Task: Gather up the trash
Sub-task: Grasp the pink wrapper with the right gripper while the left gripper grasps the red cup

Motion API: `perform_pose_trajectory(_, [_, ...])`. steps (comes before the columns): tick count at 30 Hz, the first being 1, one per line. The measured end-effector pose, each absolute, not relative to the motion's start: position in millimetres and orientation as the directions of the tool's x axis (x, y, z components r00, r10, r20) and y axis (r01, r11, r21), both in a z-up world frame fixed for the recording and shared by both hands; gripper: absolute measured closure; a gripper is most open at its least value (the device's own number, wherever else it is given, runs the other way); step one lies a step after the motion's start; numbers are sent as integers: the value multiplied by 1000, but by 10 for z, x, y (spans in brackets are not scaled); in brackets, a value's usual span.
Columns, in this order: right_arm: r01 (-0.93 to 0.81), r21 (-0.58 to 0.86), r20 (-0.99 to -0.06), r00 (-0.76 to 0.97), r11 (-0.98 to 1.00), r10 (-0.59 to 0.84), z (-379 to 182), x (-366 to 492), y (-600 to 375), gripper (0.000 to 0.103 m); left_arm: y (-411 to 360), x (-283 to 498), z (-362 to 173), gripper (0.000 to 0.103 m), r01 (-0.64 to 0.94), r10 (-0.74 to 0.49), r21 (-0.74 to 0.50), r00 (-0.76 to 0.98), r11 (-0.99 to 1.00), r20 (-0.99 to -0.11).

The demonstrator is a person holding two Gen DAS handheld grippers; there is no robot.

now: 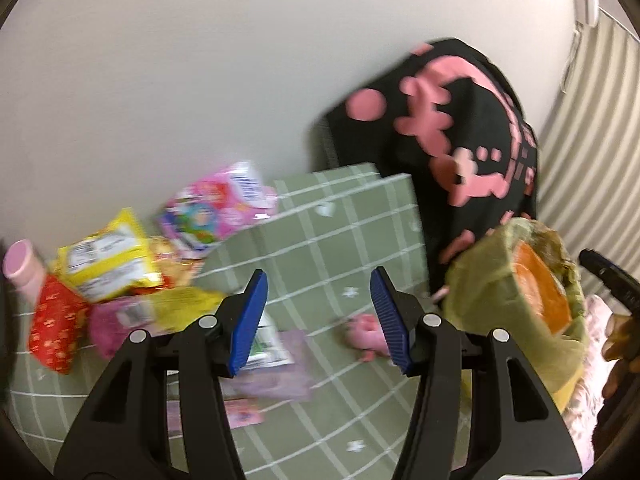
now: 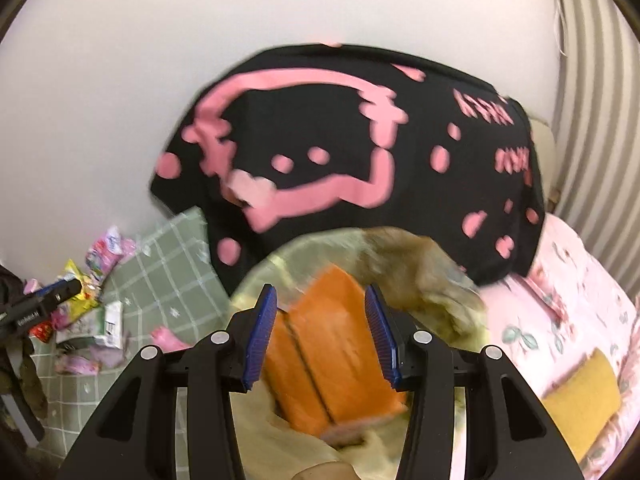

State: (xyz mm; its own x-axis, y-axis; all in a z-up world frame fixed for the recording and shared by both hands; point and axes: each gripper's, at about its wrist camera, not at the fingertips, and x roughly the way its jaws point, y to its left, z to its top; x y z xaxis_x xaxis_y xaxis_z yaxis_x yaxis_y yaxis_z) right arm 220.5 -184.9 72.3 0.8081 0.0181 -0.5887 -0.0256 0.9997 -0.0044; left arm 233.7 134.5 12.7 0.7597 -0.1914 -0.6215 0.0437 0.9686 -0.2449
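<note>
Left hand-held gripper (image 1: 319,316): tilted down over the green checked bed cover (image 1: 352,220), jaws apart with nothing between them; released.
Right hand-held gripper (image 2: 321,334): tilted down over the mouth of the green bag (image 2: 360,248), jaws apart, pads clear of the orange packet (image 2: 328,356) lying inside the bag; released.
Trash: a loose pile of snack wrappers (image 1: 108,264) at the left of the bed cover, among them a yellow packet (image 1: 106,256), a red packet (image 1: 54,328) and a pink printed packet (image 1: 216,208); a small pink scrap (image 1: 366,334) lies apart, just beyond the left pads.
Behind: a black cloth with pink print (image 2: 360,152) drapes against the wall.
Hard to make out: both views are blurred; wrapper labels unreadable; the bag's lower edge is cut off by the right hand-held gripper.
</note>
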Motion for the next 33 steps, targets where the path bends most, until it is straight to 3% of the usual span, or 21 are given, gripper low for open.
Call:
perform_pose_trajectory(13, [-261,23,-632,744,965,216,443,2621,-813,60,2519,2069,4,52,-246,65,-181,742,952,-667])
perform_pose_trajectory(21, [-397,61,-687,649,916,327,123,2731,-214,60,3046,1765,-93,52,-398,143,-235,720,887,-679])
perform_pose_trajectory(33, [-625,147,-756,429,767,495,-349,2538,640,60,3374,1420,-71,52,-486,212,-238,701,841,-681])
